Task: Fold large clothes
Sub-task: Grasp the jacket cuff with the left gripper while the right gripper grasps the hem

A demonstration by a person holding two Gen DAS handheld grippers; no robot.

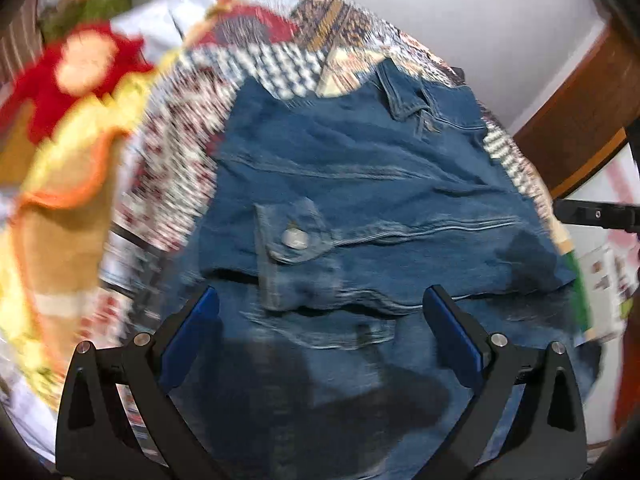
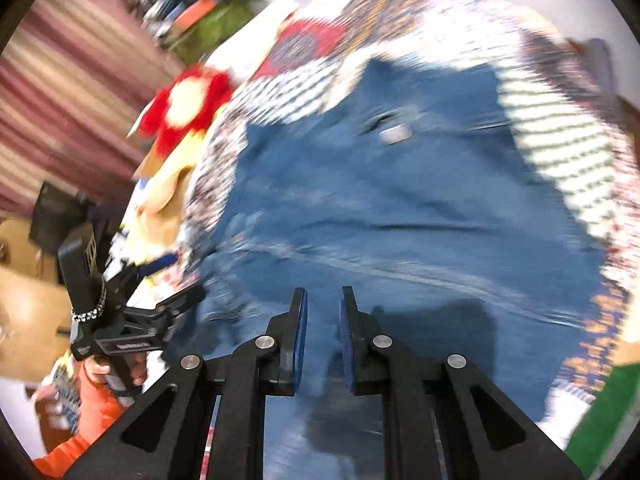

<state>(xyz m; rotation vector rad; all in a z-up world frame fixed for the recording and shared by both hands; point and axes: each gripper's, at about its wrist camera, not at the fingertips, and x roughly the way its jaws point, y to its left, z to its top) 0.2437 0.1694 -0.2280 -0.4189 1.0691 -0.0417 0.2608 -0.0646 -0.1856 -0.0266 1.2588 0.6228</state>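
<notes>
Broadly, a bed [image 1: 192, 184] covered by a busy patchwork quilt [image 1: 280, 68] in checks, stripes and red prints filled both views, and both pictures were blurred. On the quilt lay a large blue denim jacket [image 1: 360, 184], spread mostly flat, its collar [image 1: 404, 96] toward the far end and a buttoned chest pocket [image 1: 292, 236] near the middle, with one metal button [image 1: 295, 239] showing. The jacket's near part lay in layered folds just beyond the gripper tips.

To the left of the jacket sat a heap of yellow and orange cloth [image 1: 68, 200], and beyond it a red and cream soft item [image 1: 80, 64] — too blurred to name. A brown wooden frame [image 1: 580, 120] curved along the right side, against a pale wall [image 1: 480, 12].

The left gripper [image 1: 320, 308] hung above the denim with its blue-padded fingers [image 1: 192, 336] spread wide and nothing between them. The right gripper [image 2: 323, 308] pointed down at the jacket's near edge — its pads drawn close together, with only a narrow gap; whether any cloth was pinched there could not be told. In the right view the left gripper appeared at the left edge, held by a hand [image 2: 100, 368] beside an orange sleeve [image 2: 96, 412].
</notes>
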